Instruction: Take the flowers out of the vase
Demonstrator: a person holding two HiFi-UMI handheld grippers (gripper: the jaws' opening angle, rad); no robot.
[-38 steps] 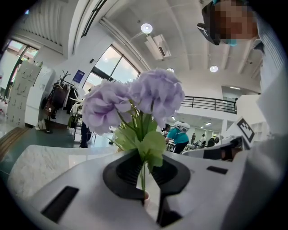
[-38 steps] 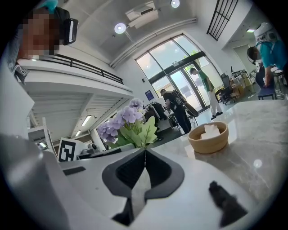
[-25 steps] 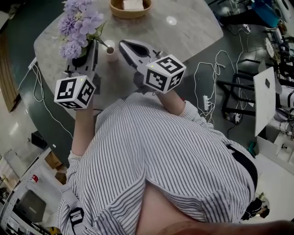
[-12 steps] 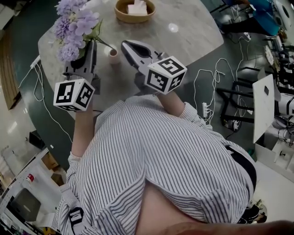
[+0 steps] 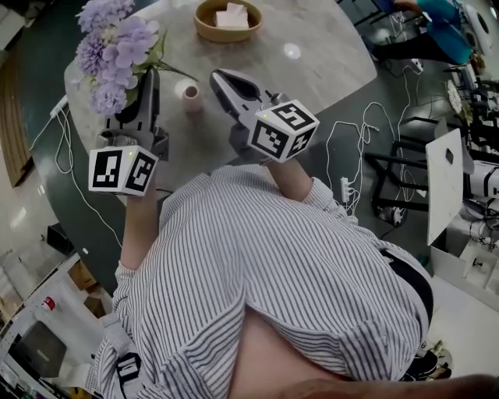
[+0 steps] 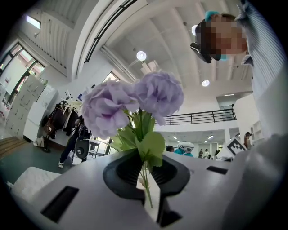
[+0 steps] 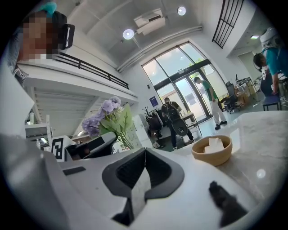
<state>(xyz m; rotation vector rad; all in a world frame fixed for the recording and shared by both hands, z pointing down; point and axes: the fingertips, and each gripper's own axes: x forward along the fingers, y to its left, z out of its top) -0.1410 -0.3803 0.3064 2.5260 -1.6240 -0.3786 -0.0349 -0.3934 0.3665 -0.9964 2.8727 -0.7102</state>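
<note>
A bunch of purple flowers (image 5: 111, 53) with green leaves hangs over the table's left part, clear of the small pale vase (image 5: 189, 93). My left gripper (image 5: 146, 84) is shut on the thin green stems; in the left gripper view the stems (image 6: 146, 186) run down between the dark pads, with the blooms (image 6: 135, 101) above. The vase stands upright between the two grippers. My right gripper (image 5: 217, 77) is just right of the vase, shut, with nothing in it (image 7: 143, 155). In the right gripper view the flowers (image 7: 108, 113) and the left gripper (image 7: 92, 146) are at the left.
A wooden bowl (image 5: 228, 19) with a white block in it stands at the far side of the marble table (image 5: 312, 54). Cables (image 5: 355, 136) lie on the floor to the right; a white cord (image 5: 62, 140) hangs at the table's left edge.
The left gripper has risen with the flowers, which have drifted left and away from the vase. The right gripper has stayed where it was.
</note>
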